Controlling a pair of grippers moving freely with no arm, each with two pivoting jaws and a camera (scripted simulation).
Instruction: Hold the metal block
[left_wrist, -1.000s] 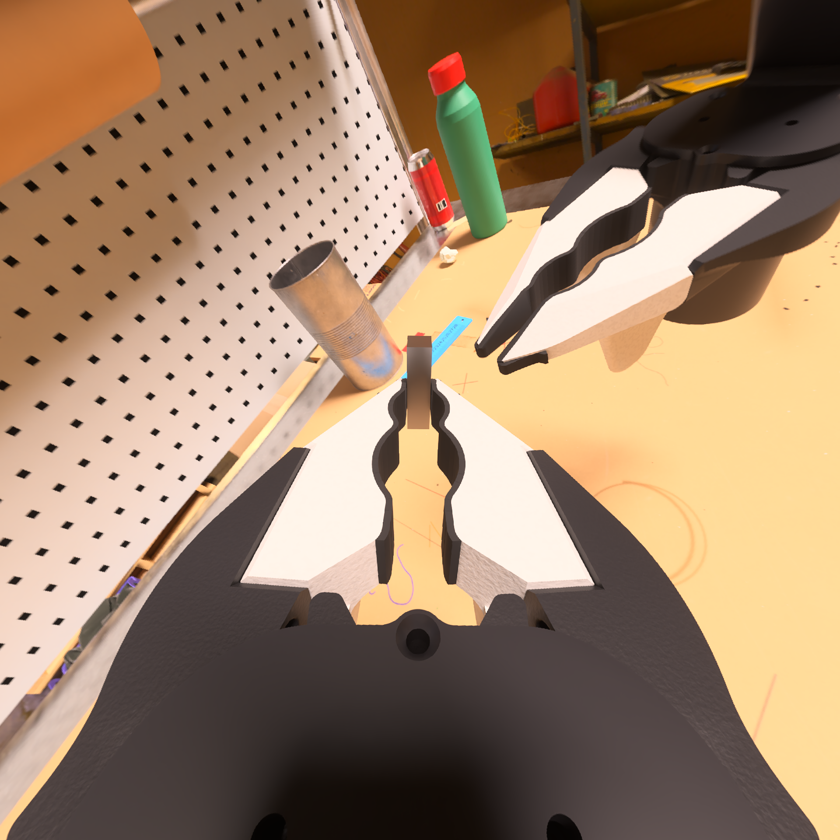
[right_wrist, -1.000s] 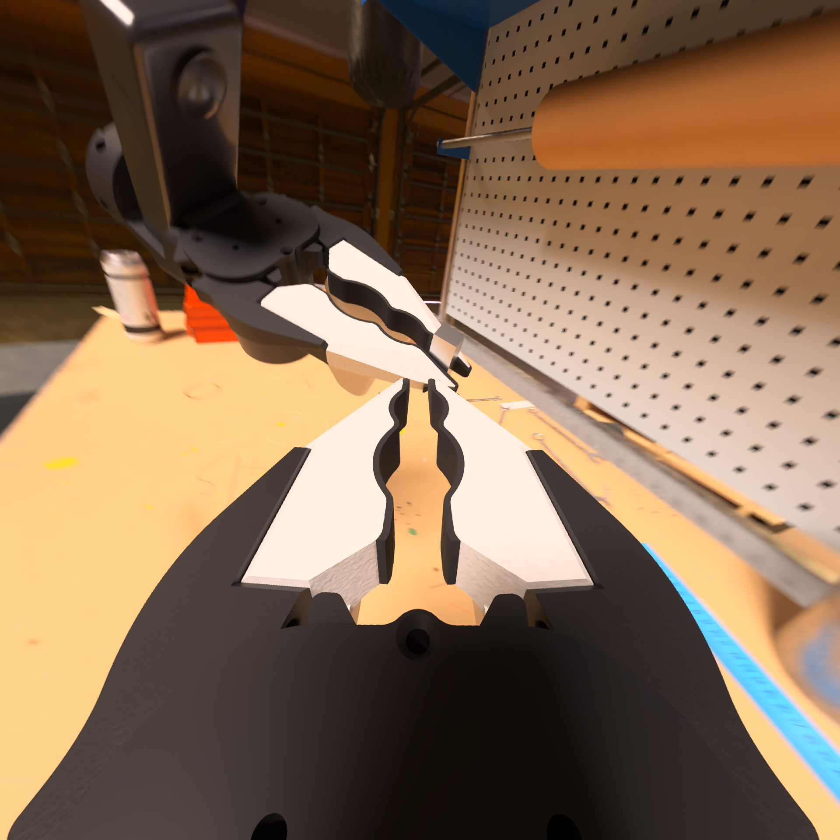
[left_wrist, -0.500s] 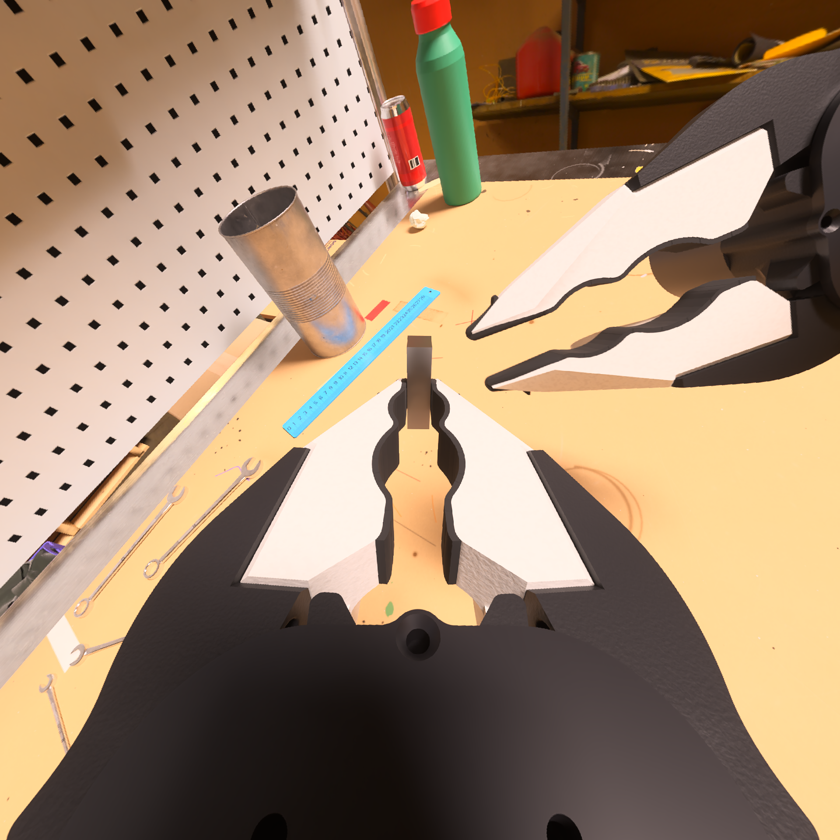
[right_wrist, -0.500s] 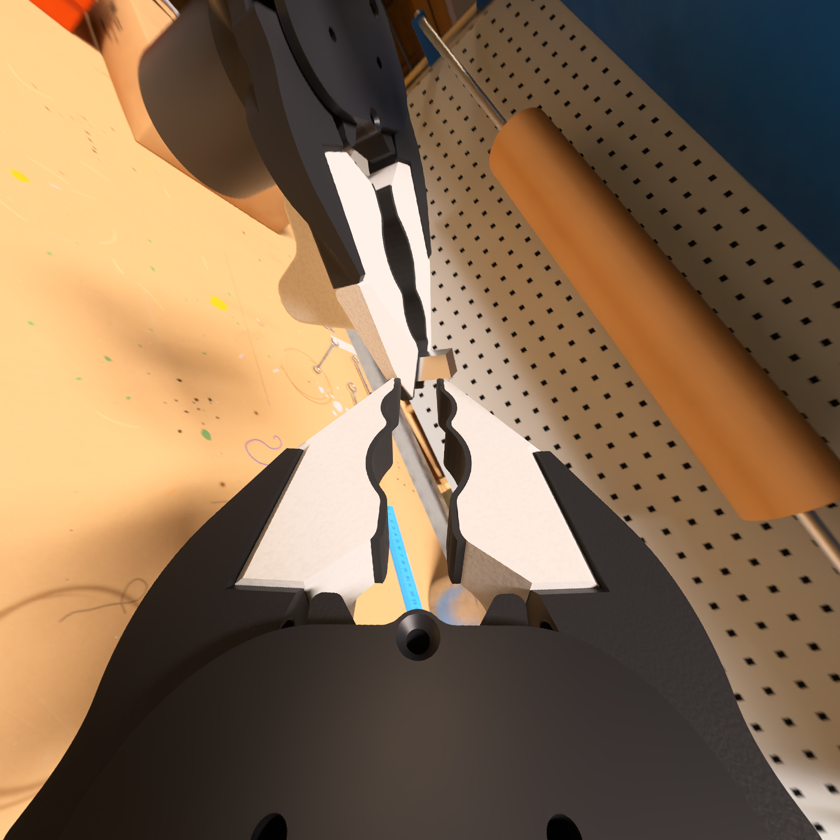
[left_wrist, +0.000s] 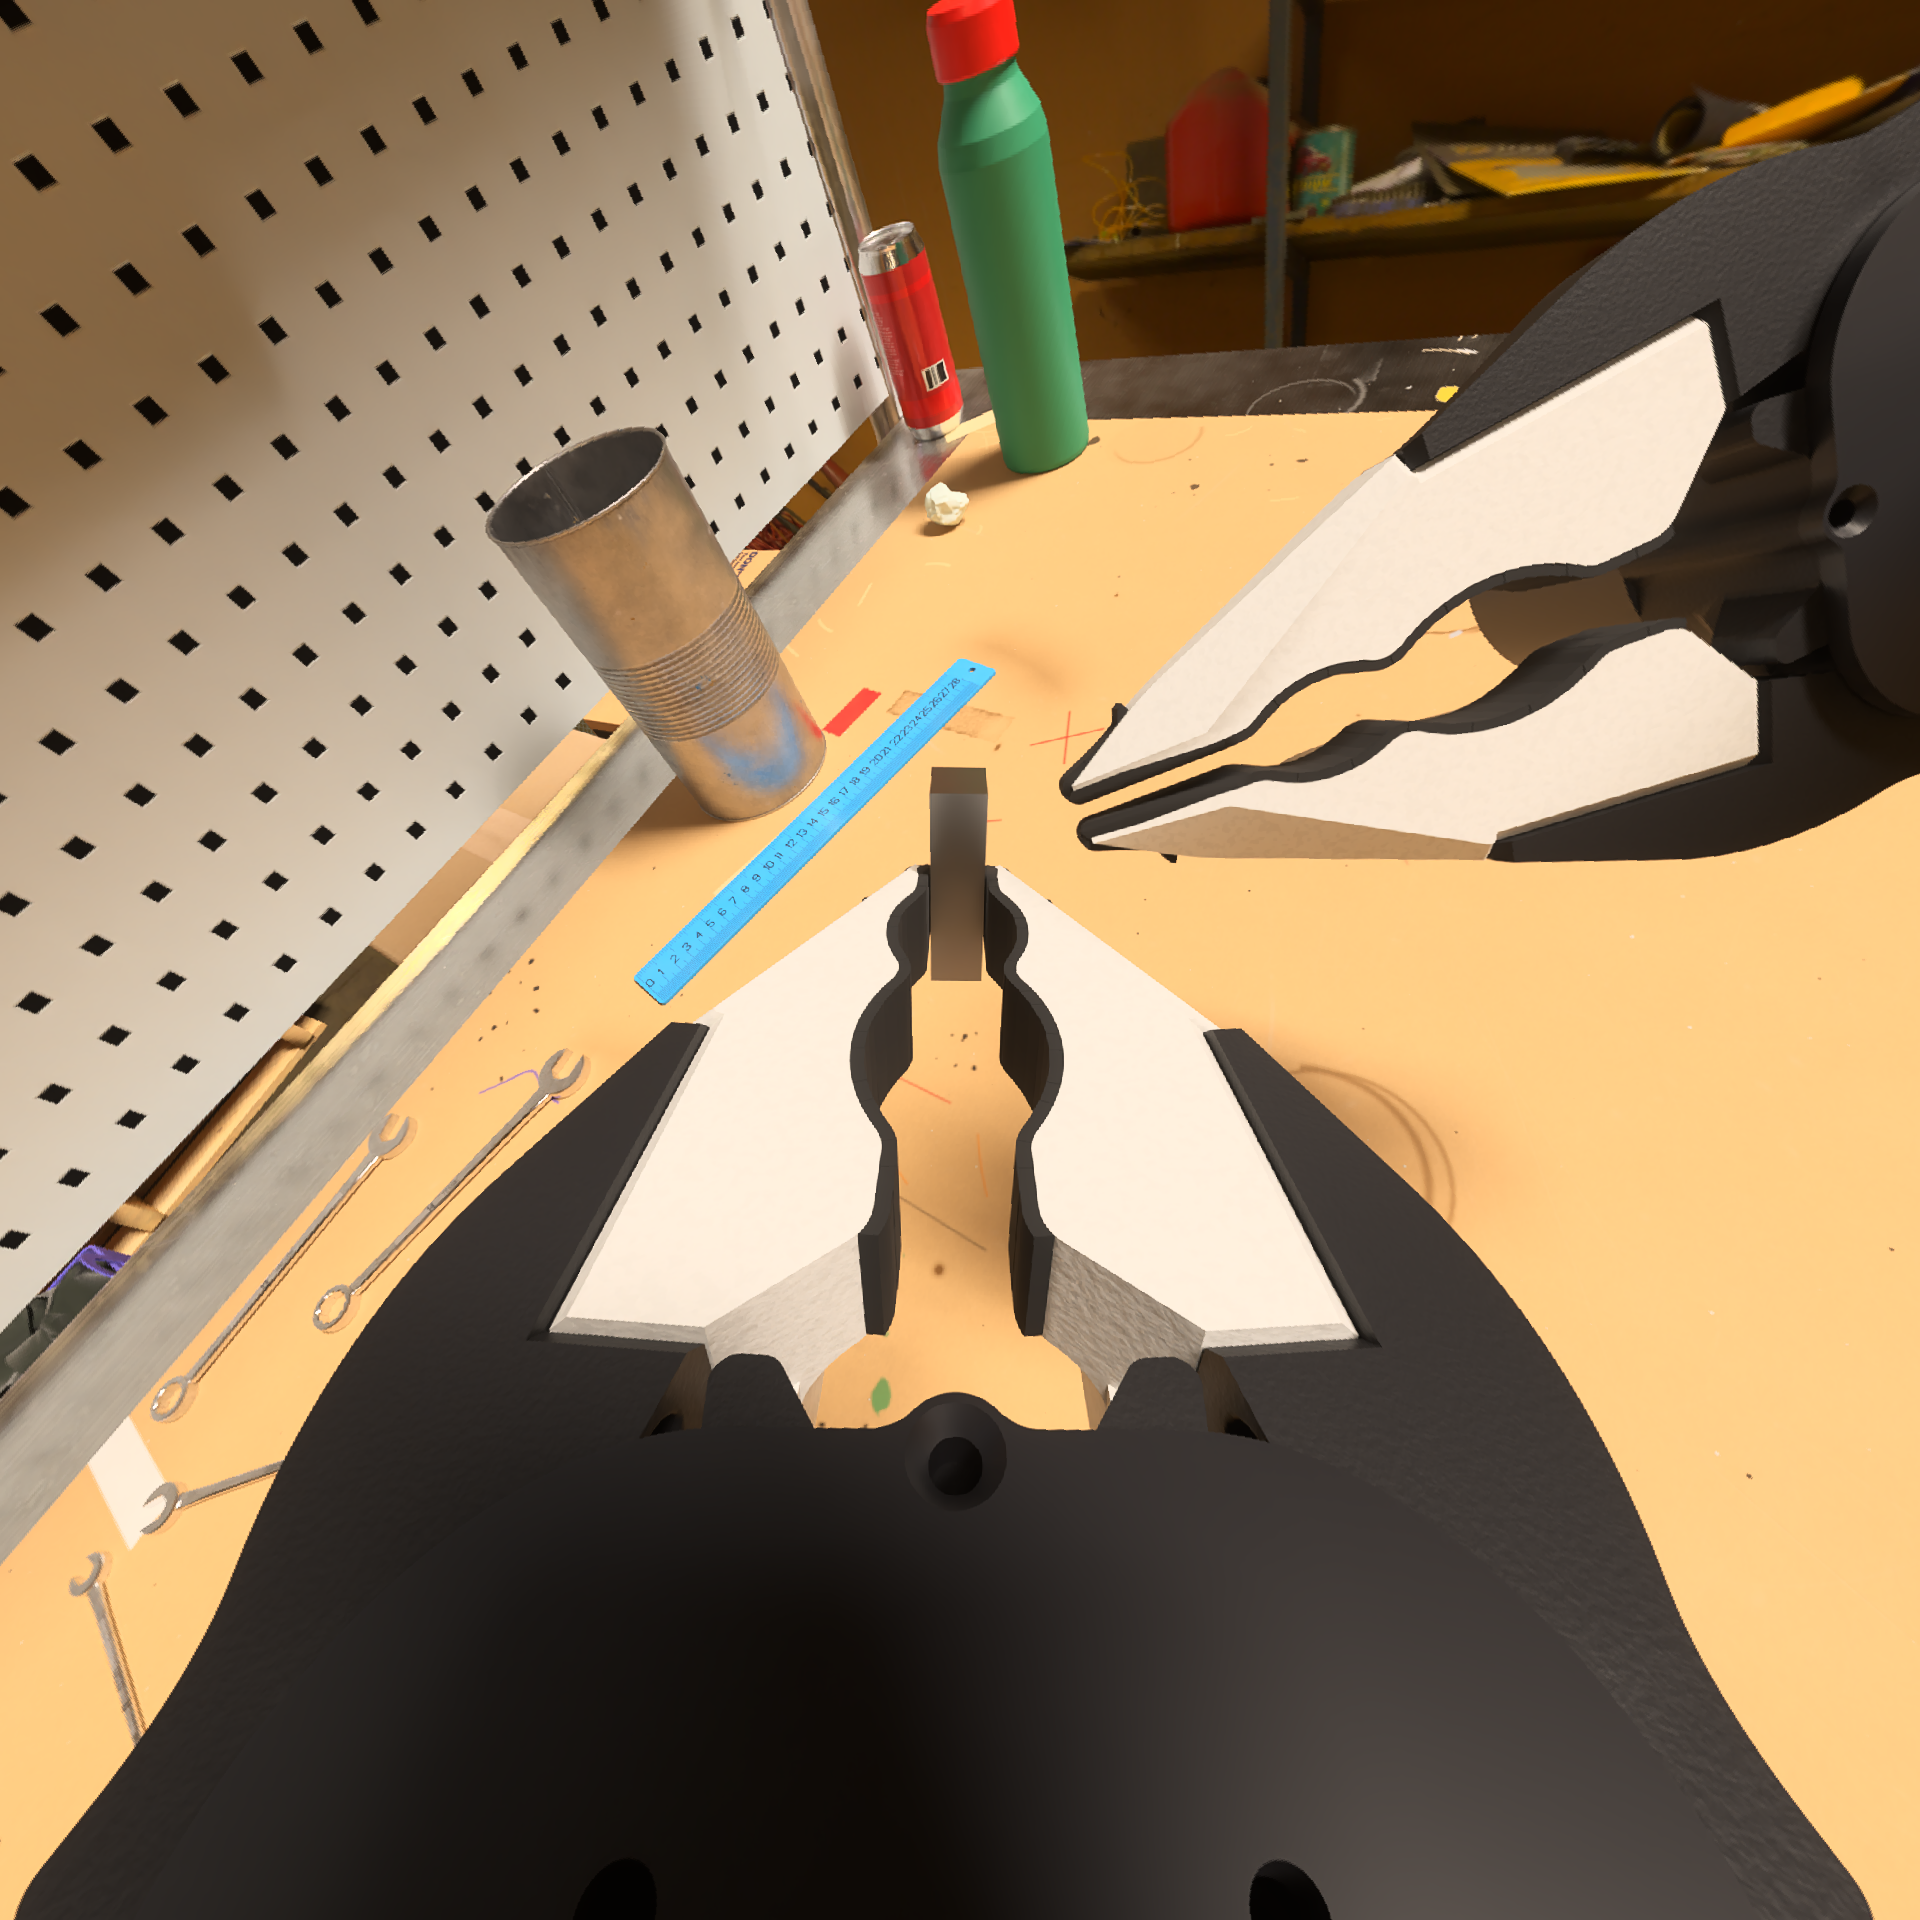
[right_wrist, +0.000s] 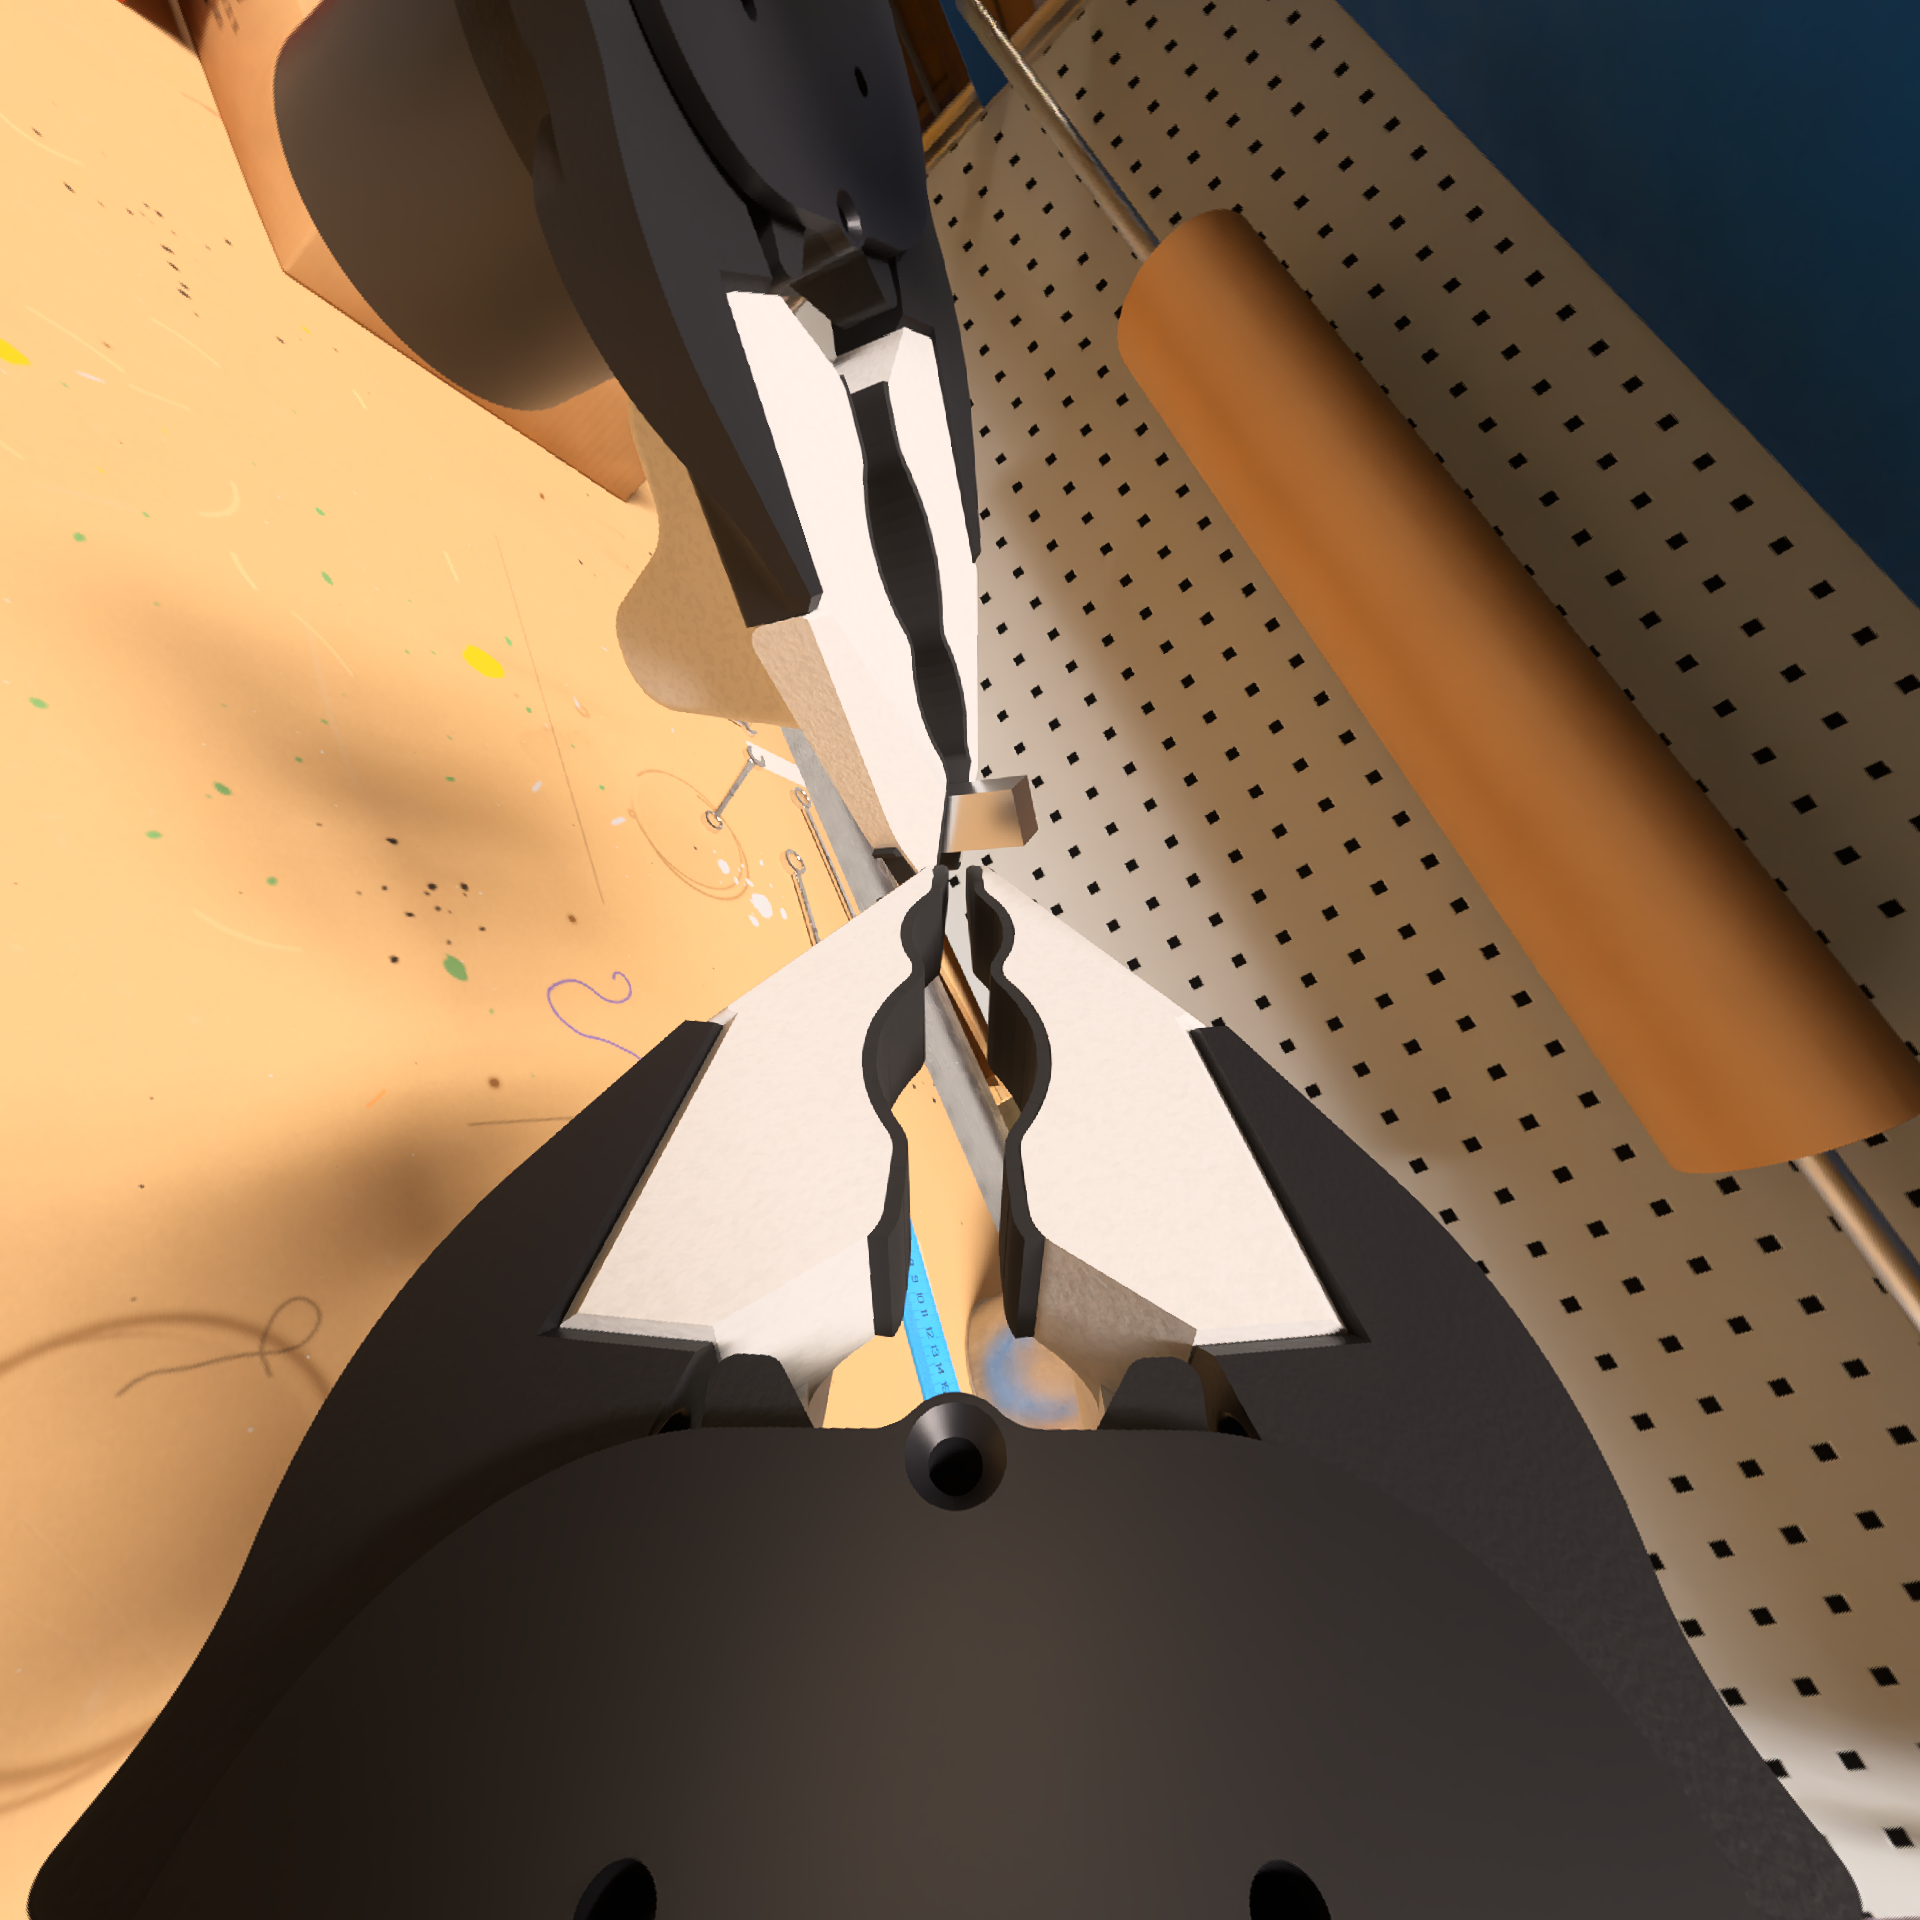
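Observation:
The metal block (left_wrist: 956, 873) is a small grey-brown bar, held upright above the workbench between the fingertips of my left gripper (left_wrist: 956, 883), which is shut on it. My right gripper (left_wrist: 1075, 808) comes in from the right, its tips just right of the block's top and apart from it; its jaws are nearly together with nothing between them. In the right wrist view the block (right_wrist: 987, 812) sticks out of the left gripper (right_wrist: 951, 779) just above my right gripper's own tips (right_wrist: 954, 878).
A metal cup (left_wrist: 665, 623) and a blue ruler (left_wrist: 810, 831) sit left of the block. A green bottle (left_wrist: 1008, 260) and a red can (left_wrist: 909, 322) stand farther back. Wrenches (left_wrist: 447, 1195) lie by the pegboard (left_wrist: 312, 416). A brown roll (right_wrist: 1507, 675) hangs on it.
My right gripper opened wide half a second ago and has closed again beside the block. My left gripper kept the block and now looks more steeply down at the bench.

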